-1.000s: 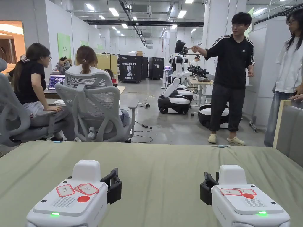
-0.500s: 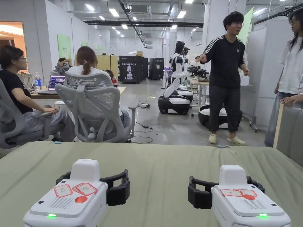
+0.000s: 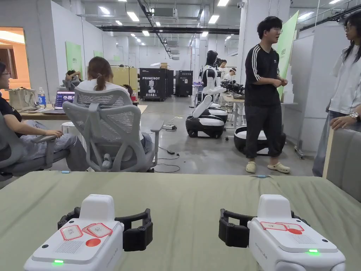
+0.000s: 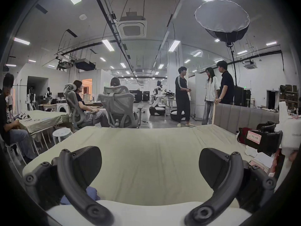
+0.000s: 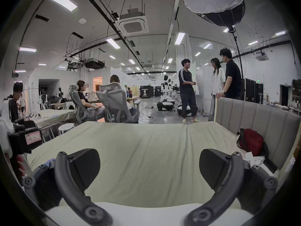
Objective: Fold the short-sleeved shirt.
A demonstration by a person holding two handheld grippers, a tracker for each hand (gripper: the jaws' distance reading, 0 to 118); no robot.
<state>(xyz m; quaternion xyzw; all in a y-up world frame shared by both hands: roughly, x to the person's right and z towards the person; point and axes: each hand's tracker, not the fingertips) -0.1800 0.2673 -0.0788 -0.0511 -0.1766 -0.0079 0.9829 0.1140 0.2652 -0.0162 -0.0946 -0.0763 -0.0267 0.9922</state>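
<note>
A bed covered with a pale green sheet [image 3: 183, 197] spreads out in front of me. My left gripper [image 3: 104, 217] hovers low over its near left part, jaws wide apart and nothing between them; in the left gripper view [image 4: 149, 169] bare sheet shows between the pads. My right gripper [image 3: 264, 217] hovers level with it on the near right, also open and empty, with the same bare sheet showing in the right gripper view [image 5: 149, 169]. A scrap of blue cloth [image 4: 91, 195] peeks out beside the left jaw. A white surface [image 4: 146, 213] lies under the jaws; I cannot tell what it is.
A grey padded headboard [image 3: 343, 158] borders the bed's right side, with a red bag [image 5: 250, 139] and some white bits against it. Beyond the far edge stand grey office chairs [image 3: 109, 134] with seated people. Several people stand at the right [image 3: 262, 95].
Both grippers went from nearly shut to wide open. The standing person in black lowered an arm and turned right. The seated person at the left leaned back.
</note>
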